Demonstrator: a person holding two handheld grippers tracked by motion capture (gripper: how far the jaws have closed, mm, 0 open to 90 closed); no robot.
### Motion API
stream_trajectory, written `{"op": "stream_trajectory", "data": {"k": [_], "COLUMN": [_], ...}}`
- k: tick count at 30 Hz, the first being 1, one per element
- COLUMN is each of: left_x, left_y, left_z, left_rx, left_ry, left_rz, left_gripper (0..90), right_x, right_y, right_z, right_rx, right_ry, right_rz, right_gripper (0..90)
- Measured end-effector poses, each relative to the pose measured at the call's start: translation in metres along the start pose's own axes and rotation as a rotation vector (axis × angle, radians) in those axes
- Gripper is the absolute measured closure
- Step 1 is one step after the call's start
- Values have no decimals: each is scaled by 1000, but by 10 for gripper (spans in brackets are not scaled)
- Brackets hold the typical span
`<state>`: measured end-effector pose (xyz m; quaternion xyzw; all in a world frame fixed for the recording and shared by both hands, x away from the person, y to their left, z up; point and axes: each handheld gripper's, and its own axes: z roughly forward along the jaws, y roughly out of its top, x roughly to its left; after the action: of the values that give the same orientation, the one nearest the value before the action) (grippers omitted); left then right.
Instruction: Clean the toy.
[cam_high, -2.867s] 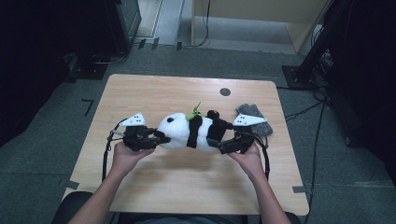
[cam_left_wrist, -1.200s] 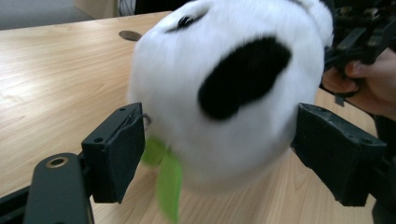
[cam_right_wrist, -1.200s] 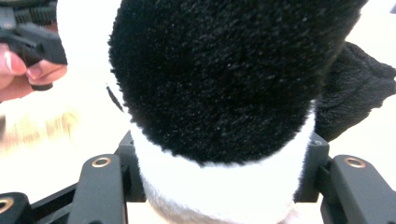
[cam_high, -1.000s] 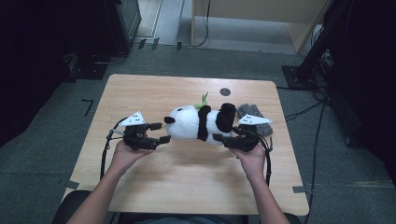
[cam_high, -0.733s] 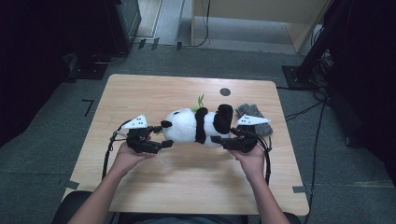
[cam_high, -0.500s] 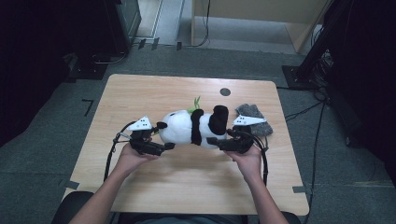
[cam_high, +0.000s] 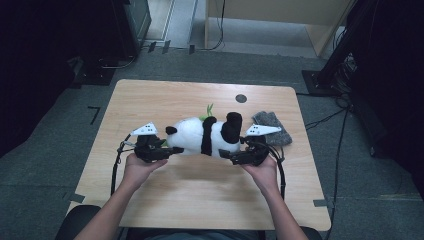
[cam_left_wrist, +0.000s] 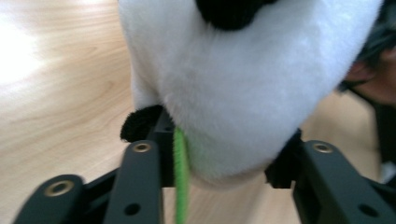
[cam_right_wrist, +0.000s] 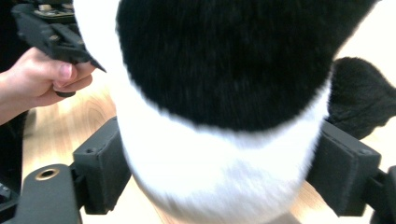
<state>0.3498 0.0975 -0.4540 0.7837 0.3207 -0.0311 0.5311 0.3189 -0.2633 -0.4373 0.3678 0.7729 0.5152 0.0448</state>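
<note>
Both hands are reaching in level over the counter (cam_high: 165, 200), left gripper (cam_high: 172, 150) and right gripper (cam_high: 227, 155) each clamping an end of the plush panda (cam_high: 200, 137) stretched between them.

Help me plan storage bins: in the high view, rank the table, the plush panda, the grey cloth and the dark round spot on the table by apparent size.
1. table
2. plush panda
3. grey cloth
4. dark round spot
All four differ clearly in this view.
</note>
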Motion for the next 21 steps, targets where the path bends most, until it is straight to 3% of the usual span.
{"op": "stream_trajectory", "data": {"k": [7, 14, 16, 18, 20, 21], "left_x": [3, 7, 7, 6, 6, 7], "left_y": [4, 8, 9, 8, 7, 6], "left_z": [-9, -18, -15, -9, -5, -4], "left_rx": [-8, -52, -48, -33, -14, -3], "left_ry": [-18, -51, -62, -53, -35, -19], "left_rz": [-29, -64, -68, -67, -71, -65], "left_gripper": [627, 625, 616, 602, 564, 546], "right_x": [-3, 0, 2, 8, 10, 9], "right_y": [-8, -16, -18, -17, -17, -17], "right_z": [4, 6, 9, 14, 18, 19], "right_rx": [-10, 64, 60, 67, 90, 98], "right_ry": [16, -28, -21, -68, -151, -165], "right_rz": [-65, -212, -264, -296, -306, -304], "right_gripper": [130, 140, 172, 176, 295, 333]}}
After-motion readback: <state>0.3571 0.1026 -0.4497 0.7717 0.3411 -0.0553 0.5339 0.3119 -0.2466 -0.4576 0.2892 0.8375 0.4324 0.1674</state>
